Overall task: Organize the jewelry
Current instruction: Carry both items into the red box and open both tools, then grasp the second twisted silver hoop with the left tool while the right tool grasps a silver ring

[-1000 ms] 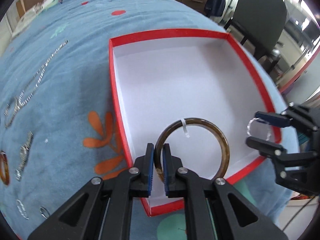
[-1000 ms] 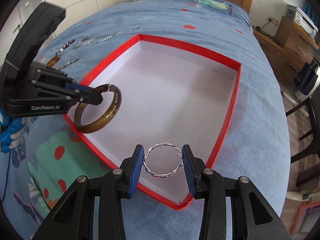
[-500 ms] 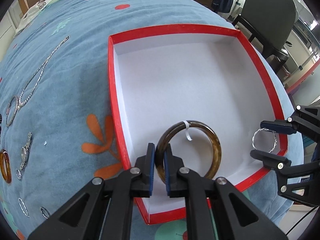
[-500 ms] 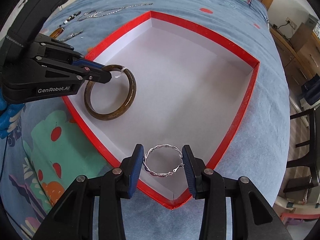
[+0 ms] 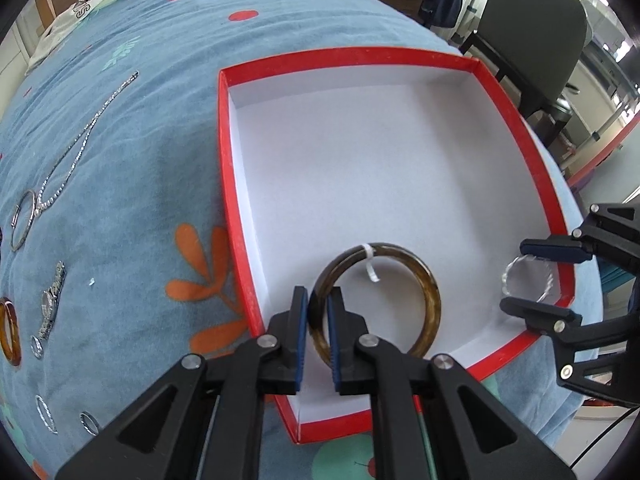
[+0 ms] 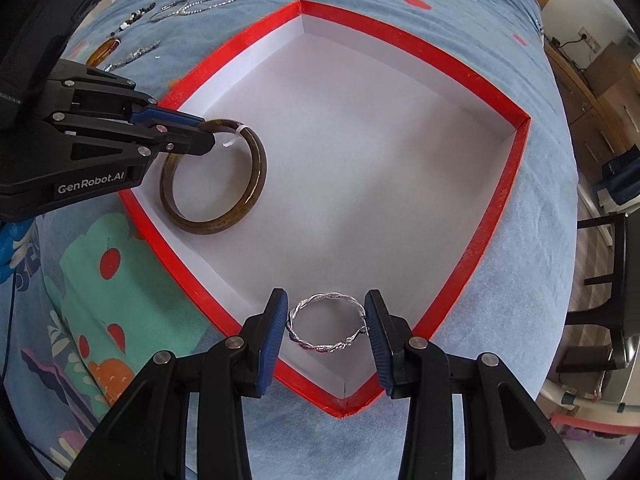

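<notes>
A red-rimmed box (image 5: 224, 152) with a white floor lies on the blue bedspread; it also shows in the right wrist view (image 6: 516, 160). My left gripper (image 5: 318, 316) is shut on a brown bangle (image 5: 430, 300) with a white tag, held low inside the box's near corner; the bangle also shows in the right wrist view (image 6: 248, 204). My right gripper (image 6: 326, 324) is shut on a twisted silver bracelet (image 6: 320, 346) over the box's other near corner; the bracelet also shows in the left wrist view (image 5: 508, 280).
Loose jewelry lies on the bedspread left of the box: a silver chain necklace (image 5: 80, 148), a thin silver bangle (image 5: 24, 220), a watch (image 5: 50, 304), an amber bangle (image 5: 10, 332) and small rings (image 5: 44, 412). A chair (image 5: 532, 32) stands beyond the bed.
Both grippers have lowered toward the box floor with their pieces. The brown bangle now sits lower and flatter in the box; the silver bracelet is just inside the rim.
</notes>
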Demonstrator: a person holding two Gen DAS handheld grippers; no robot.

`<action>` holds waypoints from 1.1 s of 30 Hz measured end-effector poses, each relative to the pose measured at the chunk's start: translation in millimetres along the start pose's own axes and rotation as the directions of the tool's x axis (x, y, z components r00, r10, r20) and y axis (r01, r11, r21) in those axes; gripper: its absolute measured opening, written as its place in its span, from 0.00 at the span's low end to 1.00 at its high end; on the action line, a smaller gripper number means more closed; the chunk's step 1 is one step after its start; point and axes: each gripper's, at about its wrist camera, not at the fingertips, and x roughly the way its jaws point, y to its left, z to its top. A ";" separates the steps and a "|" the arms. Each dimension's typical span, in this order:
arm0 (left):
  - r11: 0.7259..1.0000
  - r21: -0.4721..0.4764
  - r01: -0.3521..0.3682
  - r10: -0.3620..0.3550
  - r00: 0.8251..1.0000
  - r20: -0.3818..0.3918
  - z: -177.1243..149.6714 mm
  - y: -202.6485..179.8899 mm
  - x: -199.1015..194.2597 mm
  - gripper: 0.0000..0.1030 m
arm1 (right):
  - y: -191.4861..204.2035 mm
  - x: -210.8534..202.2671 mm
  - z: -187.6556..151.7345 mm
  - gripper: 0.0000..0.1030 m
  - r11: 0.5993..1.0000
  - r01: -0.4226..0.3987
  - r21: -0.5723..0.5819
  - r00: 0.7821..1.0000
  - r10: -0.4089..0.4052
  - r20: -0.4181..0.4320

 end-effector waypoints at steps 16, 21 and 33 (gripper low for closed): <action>0.993 -0.005 0.114 -0.110 0.968 0.224 -35.5 17.5 -107.4 0.33 | 23.5 -76.5 -26.8 0.61 0.985 0.081 0.155 0.985 -0.103 0.141; 0.998 0.032 0.057 -0.063 0.956 0.286 -68.6 46.5 -160.1 0.40 | 53.3 -130.3 -38.0 0.61 0.975 0.041 0.219 0.951 -0.105 0.291; 0.979 -0.151 -0.138 0.184 0.917 0.355 -166.8 192.8 -226.1 0.47 | 161.9 -162.8 -10.8 0.56 0.986 -0.064 0.155 0.872 -0.020 0.488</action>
